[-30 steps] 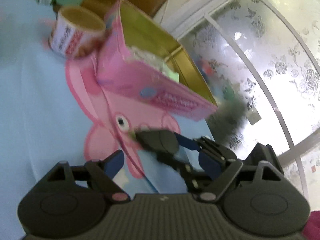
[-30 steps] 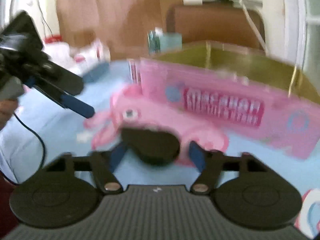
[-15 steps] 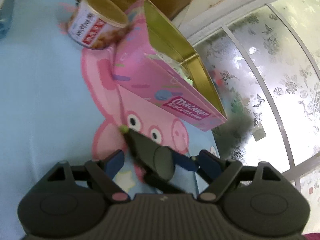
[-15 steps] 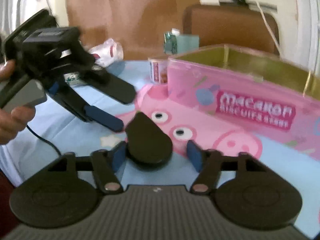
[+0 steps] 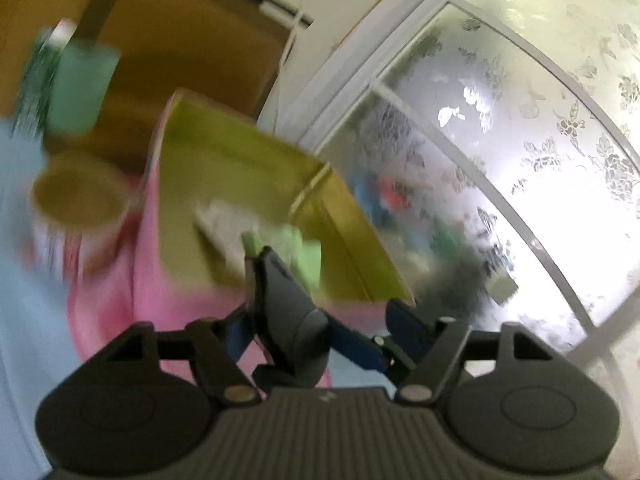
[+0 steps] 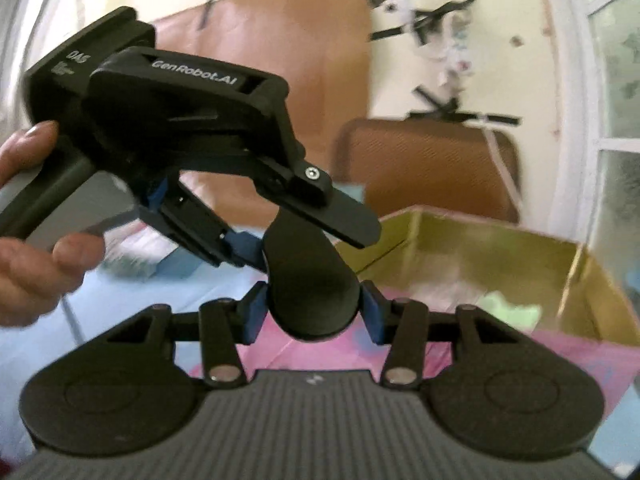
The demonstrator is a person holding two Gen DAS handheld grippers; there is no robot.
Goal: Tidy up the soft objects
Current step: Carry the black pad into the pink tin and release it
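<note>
A pink box with a gold inside (image 5: 224,184) stands on the blue cartoon-pig cloth; it also shows in the right wrist view (image 6: 480,248). Pale green and white soft pieces (image 5: 304,252) lie inside it, also seen in the right wrist view (image 6: 508,308). My left gripper (image 5: 320,320) is open, blurred, just before the box; the other gripper's black finger (image 5: 280,292) lies between its jaws. In the right wrist view the left gripper (image 6: 320,216) is held by a hand (image 6: 28,240) right in front. My right gripper (image 6: 312,308) is narrowly open around a black finger; nothing soft is held.
A paper cup (image 5: 76,200) stands left of the box. A green packet (image 5: 76,88) lies behind it by a brown chair back (image 6: 428,160). A frosted flowered window (image 5: 520,160) fills the right side.
Both grippers have risen and moved toward the box, so its gold inside now shows. The left gripper has come close before the right one. The left view is blurred by motion.
</note>
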